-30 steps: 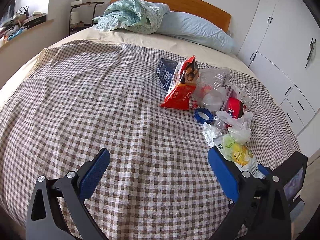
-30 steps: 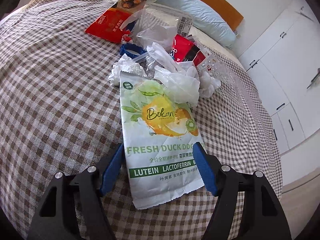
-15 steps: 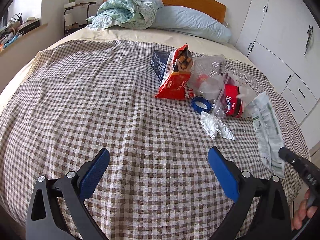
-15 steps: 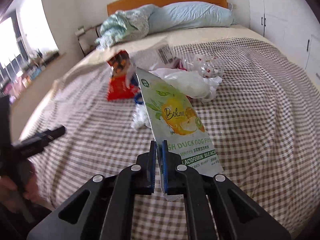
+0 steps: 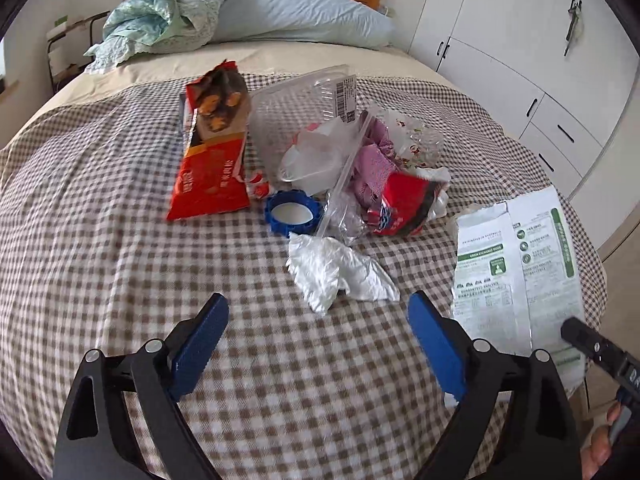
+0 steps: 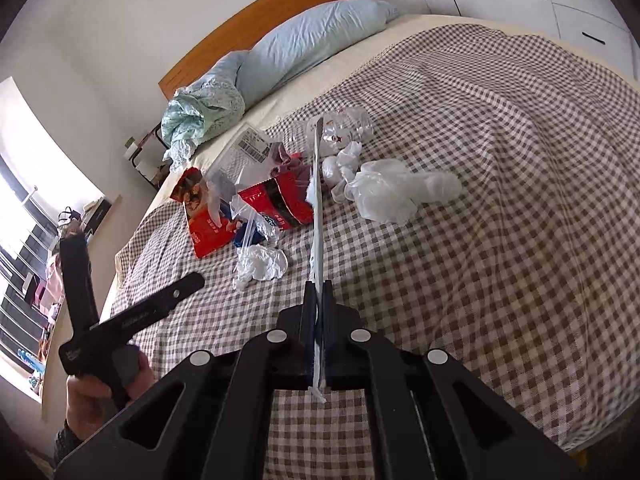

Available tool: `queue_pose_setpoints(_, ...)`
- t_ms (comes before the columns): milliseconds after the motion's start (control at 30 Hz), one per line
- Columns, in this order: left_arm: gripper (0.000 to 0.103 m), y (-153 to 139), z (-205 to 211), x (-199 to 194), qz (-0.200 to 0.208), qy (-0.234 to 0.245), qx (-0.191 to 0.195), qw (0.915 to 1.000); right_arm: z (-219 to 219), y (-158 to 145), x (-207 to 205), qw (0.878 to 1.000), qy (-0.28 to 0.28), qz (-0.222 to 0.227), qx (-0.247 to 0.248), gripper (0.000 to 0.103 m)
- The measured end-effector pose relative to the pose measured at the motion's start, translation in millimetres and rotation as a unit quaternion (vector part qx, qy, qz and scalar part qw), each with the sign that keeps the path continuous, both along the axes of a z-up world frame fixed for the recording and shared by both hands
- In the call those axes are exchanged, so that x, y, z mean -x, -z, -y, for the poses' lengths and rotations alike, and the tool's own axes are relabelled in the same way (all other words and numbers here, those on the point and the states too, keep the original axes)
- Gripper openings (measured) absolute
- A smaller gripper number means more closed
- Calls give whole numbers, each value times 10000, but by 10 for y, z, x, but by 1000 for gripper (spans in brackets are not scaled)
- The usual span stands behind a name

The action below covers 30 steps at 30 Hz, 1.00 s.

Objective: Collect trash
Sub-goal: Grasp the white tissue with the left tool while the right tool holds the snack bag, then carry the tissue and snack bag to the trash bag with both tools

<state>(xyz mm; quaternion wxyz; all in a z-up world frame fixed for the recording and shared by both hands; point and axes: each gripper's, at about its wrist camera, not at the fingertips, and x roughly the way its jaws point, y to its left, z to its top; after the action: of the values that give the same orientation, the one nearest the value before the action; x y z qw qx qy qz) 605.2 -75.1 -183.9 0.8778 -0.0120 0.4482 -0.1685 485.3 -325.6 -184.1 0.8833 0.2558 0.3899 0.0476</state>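
A pile of trash lies on the checked bedspread: a red snack bag, a blue lid, a clear plastic tray, a red wrapper and a crumpled white plastic wad. My left gripper hovers just short of the wad. Its jaws are closing, with nothing between the blue pads. My right gripper is shut on a white and green pet-food pouch, held up edge-on above the bed. The pouch's printed back shows at the right of the left wrist view.
A white plastic bag and a crushed clear bottle lie beyond the pouch. A blue pillow and bundled cloth sit at the headboard. White cupboards line the right wall. A hand holds the left gripper.
The right gripper shut on the pouch, lifted it off the bed and rolled it edge-on. The left gripper moved in closer to the trash pile and its jaws narrowed slightly.
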Motion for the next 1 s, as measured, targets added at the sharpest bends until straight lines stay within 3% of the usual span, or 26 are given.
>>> queue_pose_setpoints(67, 78, 97, 88, -175, -164, -23, 8, 9999, -61, 31, -34, 9999, -113, -53, 84, 5)
queue_pose_setpoints(133, 55, 223, 116, -296, -433, -177, -67, 9989, -108, 11, 24, 9994, -193, -46, 270, 5)
queue_pose_setpoints(233, 56, 387, 122, -389, -850, -152, 16, 9963, -182, 39, -36, 9987, -326, -88, 370, 5)
queue_pose_setpoints(367, 54, 550, 87, -464, -1089, -196, 164, 9937, -220, 69, -64, 9985, -403, -92, 359, 5)
queue_pose_setpoints(433, 2, 541, 67, -464, -1131, -130, 249, 9932, -232, 66, -70, 9981, -424, -73, 437, 4)
queue_pose_setpoints(533, 2, 349, -51, -352, -1182, -82, 552, 9914, -196, 48, -54, 9985, -351, -13, 420, 3)
queue_pose_setpoints(700, 2, -310, -324, 81, -196, 27, 767, 9969, -267, -50, -13, 9978, -327, 178, 551, 2)
queue_pose_setpoints(800, 2, -529, -550, 398, 87, -190, 824, 9964, -362, -191, 55, 9955, -337, 418, 782, 2)
queue_pose_setpoints(833, 2, -548, -646, 520, 43, -239, 864, 9960, -385, -249, 87, 9947, -344, 499, 833, 2)
queue_pose_setpoints(867, 2, -514, -730, 565, -252, -213, 1098, 9934, -399, -306, 124, 9940, -344, 582, 863, 2)
queue_pose_setpoints(933, 2, -359, -1009, 726, -859, -387, 1882, 9776, -443, -418, 218, 9919, -357, 684, 1011, 2)
queue_pose_setpoints(1000, 2, -349, -1198, 892, -684, -702, 1818, 9784, -490, -562, 344, 9878, -416, 838, 1246, 2)
